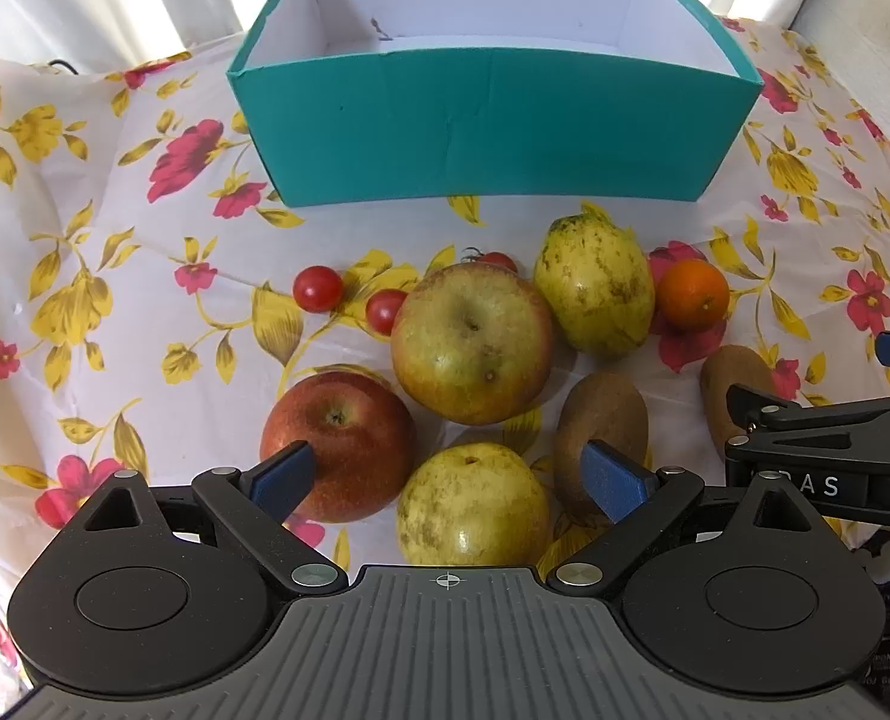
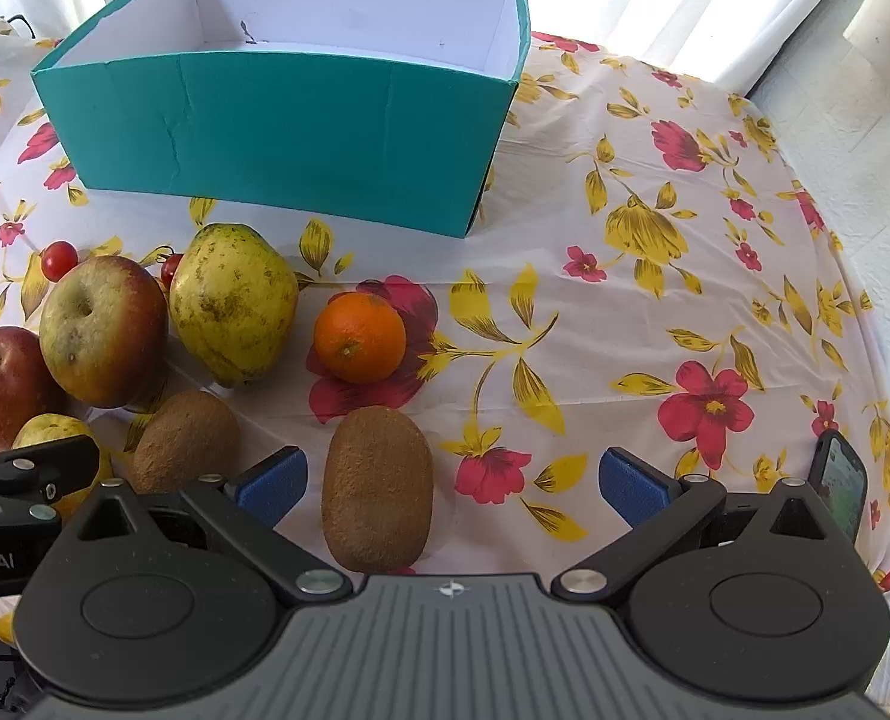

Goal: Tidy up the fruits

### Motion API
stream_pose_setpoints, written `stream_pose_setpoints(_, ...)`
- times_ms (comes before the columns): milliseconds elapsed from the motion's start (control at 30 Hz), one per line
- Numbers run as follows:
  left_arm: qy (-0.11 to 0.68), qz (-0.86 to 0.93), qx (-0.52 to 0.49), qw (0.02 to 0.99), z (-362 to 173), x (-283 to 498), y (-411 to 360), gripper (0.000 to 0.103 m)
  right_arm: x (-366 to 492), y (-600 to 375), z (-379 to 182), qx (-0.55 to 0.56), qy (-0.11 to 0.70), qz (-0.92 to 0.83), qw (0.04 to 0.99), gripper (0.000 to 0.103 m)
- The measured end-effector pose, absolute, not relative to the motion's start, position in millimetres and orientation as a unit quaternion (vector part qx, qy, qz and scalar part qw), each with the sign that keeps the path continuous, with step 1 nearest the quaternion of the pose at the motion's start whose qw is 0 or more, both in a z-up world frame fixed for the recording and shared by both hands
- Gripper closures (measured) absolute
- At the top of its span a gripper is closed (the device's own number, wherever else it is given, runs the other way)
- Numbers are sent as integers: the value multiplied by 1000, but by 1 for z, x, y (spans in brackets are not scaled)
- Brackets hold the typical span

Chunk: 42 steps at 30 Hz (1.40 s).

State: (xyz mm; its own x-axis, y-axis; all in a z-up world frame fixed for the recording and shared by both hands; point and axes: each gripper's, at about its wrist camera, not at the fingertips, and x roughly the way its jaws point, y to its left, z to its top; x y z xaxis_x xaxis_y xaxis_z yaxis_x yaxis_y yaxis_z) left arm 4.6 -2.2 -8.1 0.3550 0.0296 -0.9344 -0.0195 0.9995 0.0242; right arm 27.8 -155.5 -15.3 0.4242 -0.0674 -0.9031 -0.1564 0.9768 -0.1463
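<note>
— Largest item?
— Teal box [image 1: 493,132], top centre of left view, white inside, on floral counter [image 1: 115,276].
— Fruit?
— Clustered mid-frame below box: green-red apple [image 1: 472,342], beside it speckled pear [image 1: 595,288], red apple [image 1: 337,444] lower left, yellow apple [image 1: 472,504] bottom centre. Two kiwis [image 1: 601,438] right of those. Orange [image 1: 692,294] at right, touching none. Cherry tomatoes [image 1: 317,288] left of centre.
— Claws?
— Left claw [image 1: 445,480] released, spread over yellow apple. Right claw [image 2: 451,486] released, nearest kiwi [image 2: 378,489] between fingers, untouched.
</note>
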Motion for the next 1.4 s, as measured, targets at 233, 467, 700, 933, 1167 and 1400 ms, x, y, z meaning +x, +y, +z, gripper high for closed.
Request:
stream_pose_setpoints(233, 568, 14, 1, 823, -8, 4, -2, 5, 28, -156, -15, -105, 536, 28, 837, 0)
stream_pose_setpoints(467, 565, 13, 2, 825, -5, 4, -3, 5, 28, -157, -15, -103, 535, 27, 838, 0)
stream_pose_setpoints(700, 566, 13, 3, 824, -4, 5, -4, 5, 29, -158, -15, -103, 535, 27, 838, 0)
stream_pose_setpoints(933, 567, 15, 2, 824, -4, 6, -4, 5, 29, -158, -15, -102, 535, 27, 838, 0)
stream_pose_setpoints(1167, 567, 15, 3, 823, -4, 7, -5, 5, 29, -158, -15, -102, 535, 27, 838, 0)
stream_pose_setpoints(1400, 567, 15, 3, 824, -3, 7, -6, 5, 30, -159, -15, -102, 534, 27, 839, 0)
